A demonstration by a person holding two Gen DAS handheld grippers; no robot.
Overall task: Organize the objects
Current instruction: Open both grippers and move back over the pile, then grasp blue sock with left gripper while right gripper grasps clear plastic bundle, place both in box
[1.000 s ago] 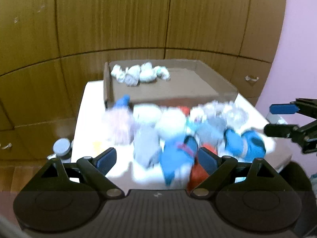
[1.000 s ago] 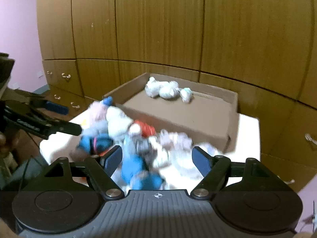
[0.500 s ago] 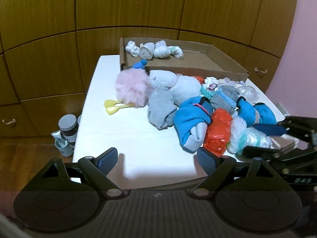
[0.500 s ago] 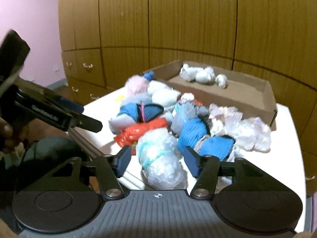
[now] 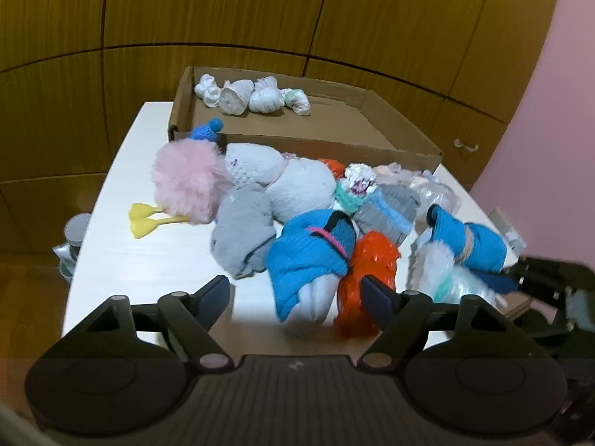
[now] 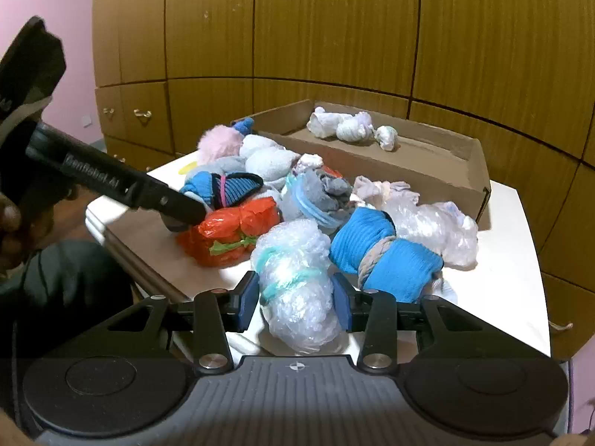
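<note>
A pile of rolled bundles lies on a white table (image 5: pixel 148 260). My right gripper (image 6: pixel 295 301) has its pads against both sides of a clear bubble-wrap bundle tied with green string (image 6: pixel 297 282); that bundle also shows in the left wrist view (image 5: pixel 446 278). My left gripper (image 5: pixel 297 297) is open and empty, in front of a blue sock bundle (image 5: pixel 312 256) and an orange plastic bundle (image 5: pixel 366 275). A cardboard box (image 5: pixel 372 148) at the back holds several white bundles (image 5: pixel 253 96).
A pink fluffy ball (image 5: pixel 186 182) with yellow feet (image 5: pixel 145 219) lies on the left. Another blue roll (image 6: pixel 383 256) and a clear plastic bundle (image 6: pixel 427 223) lie right of my right gripper. Wooden cabinets (image 5: pixel 260 11) stand behind. Containers (image 5: pixel 74 230) stand on the floor at left.
Both grippers moved in toward the pile. My right gripper's fingers narrowed from wide open onto the bubble-wrap bundle.
</note>
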